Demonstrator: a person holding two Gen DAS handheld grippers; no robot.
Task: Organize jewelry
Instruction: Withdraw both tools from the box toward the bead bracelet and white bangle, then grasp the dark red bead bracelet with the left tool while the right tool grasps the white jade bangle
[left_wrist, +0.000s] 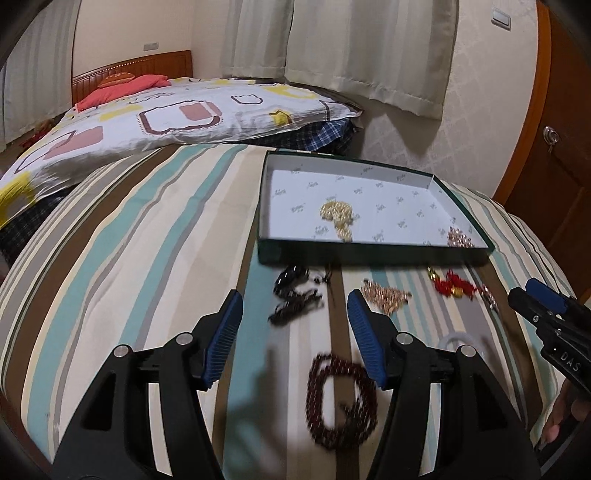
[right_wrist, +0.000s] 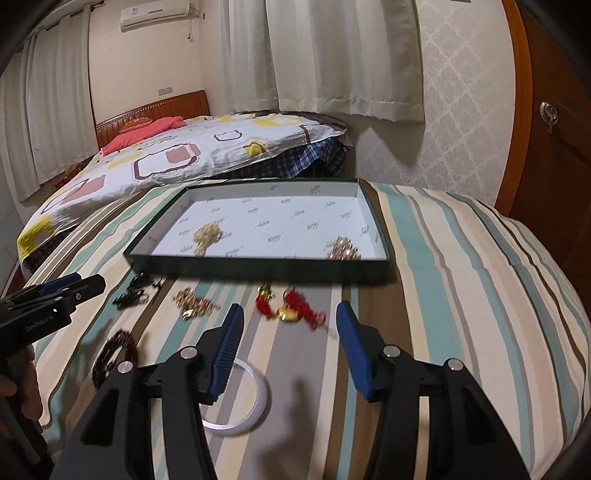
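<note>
The left hand-held gripper (left_wrist: 294, 306) hangs with its jaws parted and nothing between the pads; under it lies a dark red bead bracelet (left_wrist: 341, 397), and just past its tips a black bead string (left_wrist: 293, 297) and a rose-gold chain (left_wrist: 384, 297); the right hand-held gripper (right_wrist: 290, 319) is likewise spread and empty, over a clear bangle (right_wrist: 243, 397), with a red and gold charm cord (right_wrist: 291, 308) just ahead of its tips; all 5 pieces rest on the striped bedspread (left_wrist: 147, 229); beyond them sits a dark green box tray (right_wrist: 258, 264) with a white printed lining, holding a gold necklace (right_wrist: 207, 236) near its left side and a rose-gold piece (right_wrist: 341, 251) in its near right corner.
</note>
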